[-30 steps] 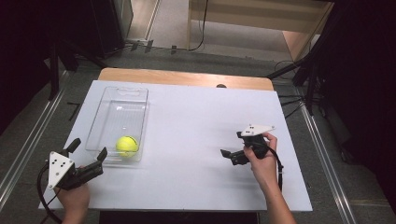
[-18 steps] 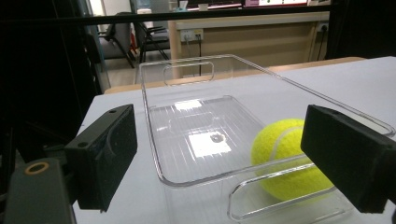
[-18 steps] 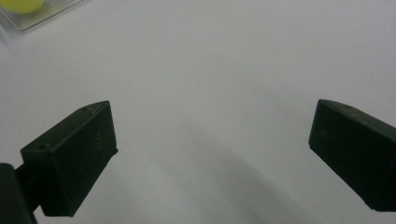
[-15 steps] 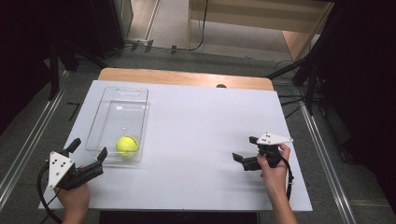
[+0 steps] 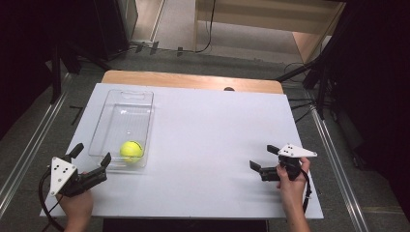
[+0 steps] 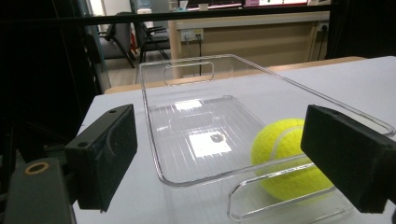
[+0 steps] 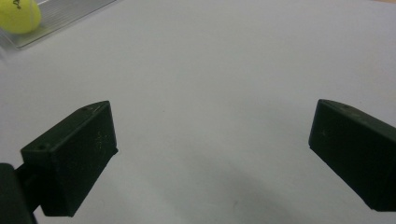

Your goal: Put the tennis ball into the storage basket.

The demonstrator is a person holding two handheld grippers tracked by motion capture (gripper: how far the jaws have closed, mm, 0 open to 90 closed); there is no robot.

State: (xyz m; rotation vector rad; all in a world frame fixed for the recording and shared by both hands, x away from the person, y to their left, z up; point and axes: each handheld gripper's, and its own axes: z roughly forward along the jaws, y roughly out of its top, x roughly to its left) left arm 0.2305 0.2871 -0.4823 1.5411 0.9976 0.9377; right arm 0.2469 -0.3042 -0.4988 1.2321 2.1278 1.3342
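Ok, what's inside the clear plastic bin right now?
One yellow tennis ball sits inside the clear bin, at the end nearest the person. The rest of the bin floor looks bare. The spot under the ball is covered, so nothing can be told there.

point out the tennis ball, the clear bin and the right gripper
tennis ball (image 5: 131,151), high view, the middle of its yellow top
clear bin (image 5: 137,94), high view, the far rim by its handle slot
right gripper (image 5: 263,160), high view, midway between its two open jaws
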